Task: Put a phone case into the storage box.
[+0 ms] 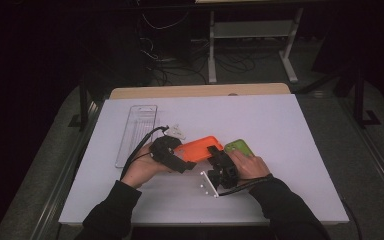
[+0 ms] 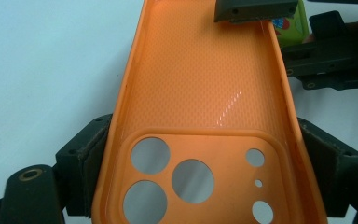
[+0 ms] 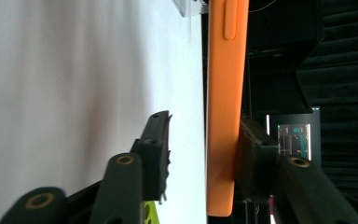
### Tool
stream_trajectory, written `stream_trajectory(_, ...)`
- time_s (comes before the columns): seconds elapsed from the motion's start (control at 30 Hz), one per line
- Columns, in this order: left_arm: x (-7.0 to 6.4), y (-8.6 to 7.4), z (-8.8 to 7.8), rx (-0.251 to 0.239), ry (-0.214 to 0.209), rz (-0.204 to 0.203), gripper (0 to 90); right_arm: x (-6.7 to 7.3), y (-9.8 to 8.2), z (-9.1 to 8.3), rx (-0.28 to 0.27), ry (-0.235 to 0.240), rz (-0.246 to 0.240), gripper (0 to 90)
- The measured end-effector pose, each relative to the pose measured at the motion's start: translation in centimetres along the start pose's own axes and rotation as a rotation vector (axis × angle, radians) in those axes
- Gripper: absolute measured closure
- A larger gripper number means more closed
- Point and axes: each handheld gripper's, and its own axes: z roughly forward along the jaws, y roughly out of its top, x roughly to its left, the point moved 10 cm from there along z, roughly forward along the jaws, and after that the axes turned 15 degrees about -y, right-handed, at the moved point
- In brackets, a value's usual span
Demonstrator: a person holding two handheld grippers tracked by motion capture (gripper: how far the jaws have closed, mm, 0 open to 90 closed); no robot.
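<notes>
Left claw (image 2: pixel 193 154) clamped on orange phone case (image 2: pixel 205 93), right claw (image 3: pixel 200 154) apart – astride its far end, one pad touching.

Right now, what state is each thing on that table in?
Orange phone case: empty, inside showing, lifted off the table.
Left gripper: shut on the case's camera end, across its width.
Right gripper: open around the case's other end; one jaw touches it, the other stands off.
Green phone case: lying on the table beside the right hand.
Clear tray: empty, flat on the table.
</notes>
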Motion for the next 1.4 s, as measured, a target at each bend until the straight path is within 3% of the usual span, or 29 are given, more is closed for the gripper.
stream_trajectory(0.07,0.1,-0.2,-0.1,0.025,0.001,0.013,15.7,-0.1,0.1,0.0,-0.006,-0.006,0.001,64.0)
stream_trajectory(0.3,-0.2,-0.1,0.2,0.004,-0.004,-0.006,15.6,-0.3,0.2,-0.1,-0.014,-0.022,-0.001,74.1)
stream_trajectory(0.33,-0.1,-0.2,0.0,0.03,-0.005,0.014,15.5,-0.3,0.2,-0.2,-0.013,-0.019,-0.001,75.1)
stream_trajectory(0.4,-0.1,-0.1,0.0,0.025,0.0,0.02,15.3,-0.3,0.3,-0.2,-0.015,-0.02,-0.006,76.8)
stream_trajectory(0.67,0.0,-0.2,0.1,0.014,0.002,0.025,13.8,-0.3,0.3,-0.3,-0.011,-0.042,-0.025,77.9)
stream_trajectory(0.77,0.0,0.0,0.0,-0.014,0.004,0.033,12.7,-0.6,0.3,-0.3,-0.015,-0.059,-0.033,77.9)
stream_trajectory(0.87,0.1,-0.1,-0.1,-0.008,-0.003,0.026,5.8,-0.7,0.2,-0.3,-0.013,-0.067,-0.027,78.0)
stream_trajectory(0.93,0.1,-0.1,-0.2,-0.016,-0.009,0.011,0.0,-0.7,0.0,-0.3,-0.008,-0.059,-0.027,78.0)
stream_trajectory(1.1,0.0,0.0,-0.7,-0.04,-0.016,0.017,0.0,-0.5,-0.4,-0.1,0.004,-0.043,-0.017,78.0)
stream_trajectory(1.13,0.0,0.2,-0.7,-0.061,-0.012,0.009,0.0,-0.4,-0.5,-0.1,0.011,-0.037,-0.01,78.0)
stream_trajectory(1.17,0.1,-0.1,-1.0,-0.033,-0.01,0.022,0.0,-0.5,-0.6,-0.1,0.01,-0.037,-0.001,78.0)
stream_trajectory(1.23,0.1,0.0,-1.1,-0.053,-0.013,0.015,0.0,-0.6,-0.9,-0.1,0.024,-0.024,0.024,78.0)
stream_trajectory(1.27,0.2,-0.2,-1.3,-0.03,-0.011,0.025,0.0,-0.6,-1.2,-0.2,0.038,-0.001,0.027,78.0)
stream_trajectory(1.33,0.2,-0.1,-1.2,-0.054,-0.016,0.006,0.0,-0.5,-1.4,-0.2,0.048,0.02,0.066,78.0)
stream_trajectory(1.4,0.4,-0.5,-1.4,-0.016,-0.009,0.035,0.0,-0.5,-1.8,-0.3,0.069,0.038,0.103,78.0)
